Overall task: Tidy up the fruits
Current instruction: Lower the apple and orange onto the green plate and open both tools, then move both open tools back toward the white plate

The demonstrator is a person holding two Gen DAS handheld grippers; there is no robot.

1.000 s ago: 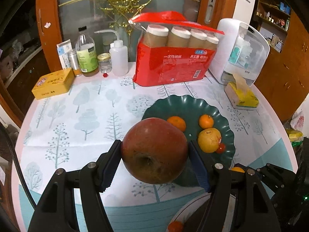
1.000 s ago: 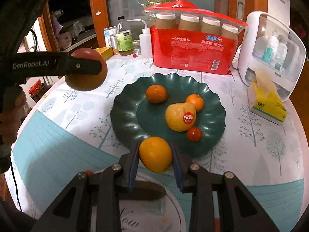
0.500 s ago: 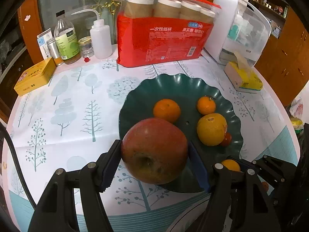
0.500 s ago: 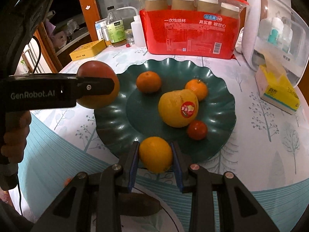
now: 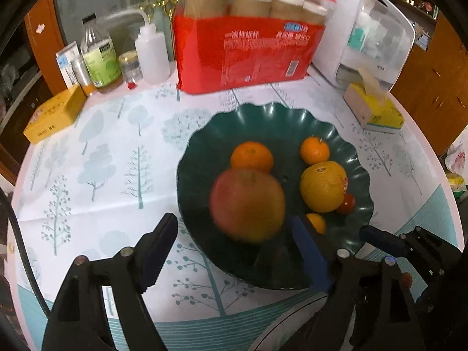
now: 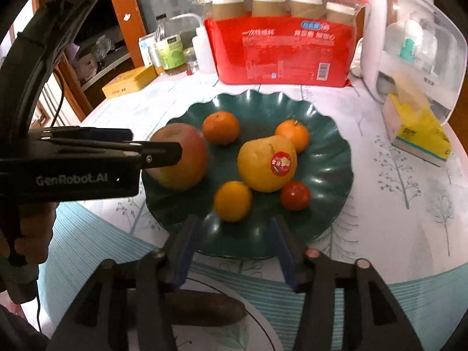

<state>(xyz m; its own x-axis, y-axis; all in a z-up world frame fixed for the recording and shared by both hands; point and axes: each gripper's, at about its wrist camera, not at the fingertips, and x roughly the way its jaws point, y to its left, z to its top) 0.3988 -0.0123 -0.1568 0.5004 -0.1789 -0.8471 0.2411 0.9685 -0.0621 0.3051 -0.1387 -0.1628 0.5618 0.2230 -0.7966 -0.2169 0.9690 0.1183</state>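
both claws' jaws have just been opening: left claw (image 5: 231,248) stands clear of the apple (image 5: 247,204), right claw (image 6: 232,248) of the orange (image 6: 232,201), both fruits on the green plate (image 6: 330,146) mid-frame. pear (image 6: 263,161), two tangerines and a tomato (image 6: 295,195) crowd the plate's right; red cup pack (image 6: 280,49) walls the upper frame, bare table (image 5: 102,161) at left.

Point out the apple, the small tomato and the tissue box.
apple (image 5: 247,204), left wrist view, middle of its skin.
small tomato (image 6: 295,195), right wrist view, its top.
tissue box (image 6: 418,137), right wrist view, yellow side.
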